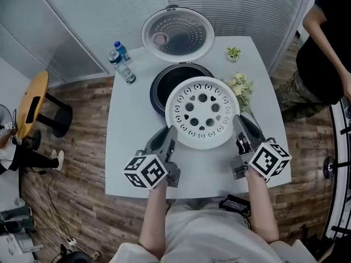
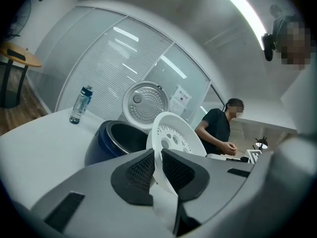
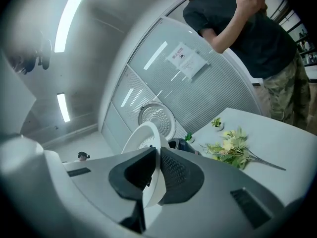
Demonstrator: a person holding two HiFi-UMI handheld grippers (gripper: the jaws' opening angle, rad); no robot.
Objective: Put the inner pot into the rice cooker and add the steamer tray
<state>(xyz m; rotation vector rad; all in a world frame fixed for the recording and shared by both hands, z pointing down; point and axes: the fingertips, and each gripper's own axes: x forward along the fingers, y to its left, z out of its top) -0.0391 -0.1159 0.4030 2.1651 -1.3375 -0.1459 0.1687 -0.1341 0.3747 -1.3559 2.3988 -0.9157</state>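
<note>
A round white steamer tray [image 1: 202, 112] with many holes hangs above the table, just in front of the rice cooker [image 1: 164, 81]. My left gripper [image 1: 170, 131] is shut on the tray's left rim, and my right gripper [image 1: 238, 123] is shut on its right rim. In the left gripper view the thin white tray [image 2: 171, 133] edge is pinched between the black pads [image 2: 140, 169]. The right gripper view shows the tray [image 3: 143, 135] rim clamped the same way. The dark blue cooker stands open with its lid [image 1: 177, 34] raised behind, and the dark inner pot [image 1: 178, 75] sits inside.
A water bottle [image 1: 122, 62] stands at the table's far left. A bunch of flowers [image 1: 242, 86] and a small potted plant [image 1: 233, 53] lie at the far right. A person in a black shirt [image 1: 323, 43] stands beside the table's right edge [image 1: 277, 108].
</note>
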